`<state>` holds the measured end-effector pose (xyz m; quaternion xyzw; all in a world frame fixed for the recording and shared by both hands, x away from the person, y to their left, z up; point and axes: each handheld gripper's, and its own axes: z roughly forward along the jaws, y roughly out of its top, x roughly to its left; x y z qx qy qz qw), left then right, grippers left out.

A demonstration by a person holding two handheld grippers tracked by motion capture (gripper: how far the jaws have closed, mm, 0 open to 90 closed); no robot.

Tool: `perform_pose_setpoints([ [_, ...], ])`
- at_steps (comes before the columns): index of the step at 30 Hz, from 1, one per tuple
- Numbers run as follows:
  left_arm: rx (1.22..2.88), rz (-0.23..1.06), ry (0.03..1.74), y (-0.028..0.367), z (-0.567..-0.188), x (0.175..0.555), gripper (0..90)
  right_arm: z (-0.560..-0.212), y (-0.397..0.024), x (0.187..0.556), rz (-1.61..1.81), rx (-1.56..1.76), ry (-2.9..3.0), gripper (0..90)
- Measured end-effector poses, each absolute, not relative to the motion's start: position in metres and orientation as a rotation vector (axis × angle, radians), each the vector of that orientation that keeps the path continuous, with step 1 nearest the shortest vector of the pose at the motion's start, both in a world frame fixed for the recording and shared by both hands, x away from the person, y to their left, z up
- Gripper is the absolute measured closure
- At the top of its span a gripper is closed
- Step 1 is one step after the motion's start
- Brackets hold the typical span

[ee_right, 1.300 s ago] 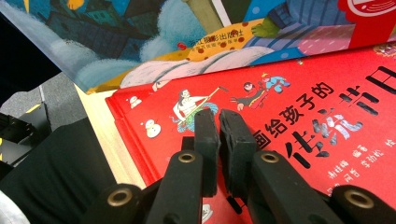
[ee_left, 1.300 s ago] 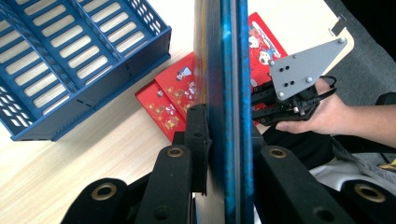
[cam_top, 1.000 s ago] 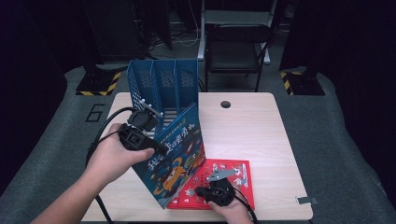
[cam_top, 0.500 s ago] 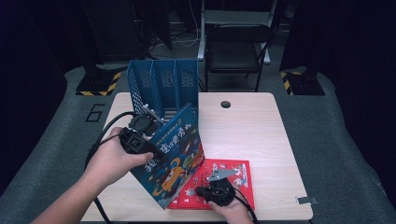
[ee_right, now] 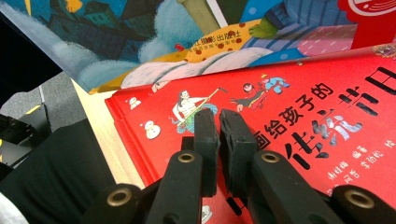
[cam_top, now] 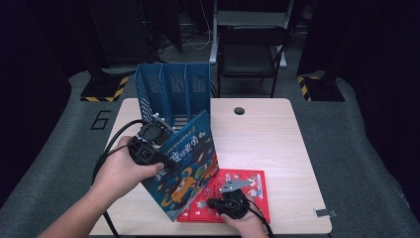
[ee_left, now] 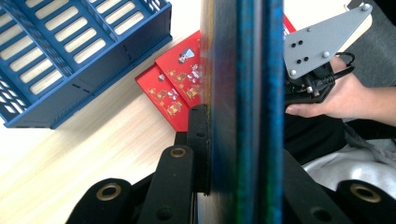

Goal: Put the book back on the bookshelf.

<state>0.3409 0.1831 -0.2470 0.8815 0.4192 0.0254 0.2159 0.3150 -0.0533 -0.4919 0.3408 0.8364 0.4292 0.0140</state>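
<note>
blue illustrated hardcover picture book [cam_top: 185, 166] held tilted on its lower corner at the table's near edge, clamped at its upper edge by the left gripper [cam_top: 166, 159].

largest first: the blue perforated plastic file rack [cam_top: 173, 91] stands just behind, and its divider could be struck if the book is swung in askew. the light wooden table [cam_top: 267, 139] edge is near, so a slipped grip could drop the book. the red hardcover books [cam_top: 247, 184] are pressed flat by the right gripper [ee_right: 222, 140], its jaws nearly together on nothing, and could be dragged.
</note>
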Motion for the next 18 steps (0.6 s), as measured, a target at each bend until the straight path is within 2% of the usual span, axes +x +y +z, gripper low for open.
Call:
perform_pose_setpoints([
  [18, 2.474, 0.100, 1.117, 0.173, -0.231, 0.342, 82.5, -0.492, -0.054, 0.316, 1.346, 1.059, 2.610, 85.5],
])
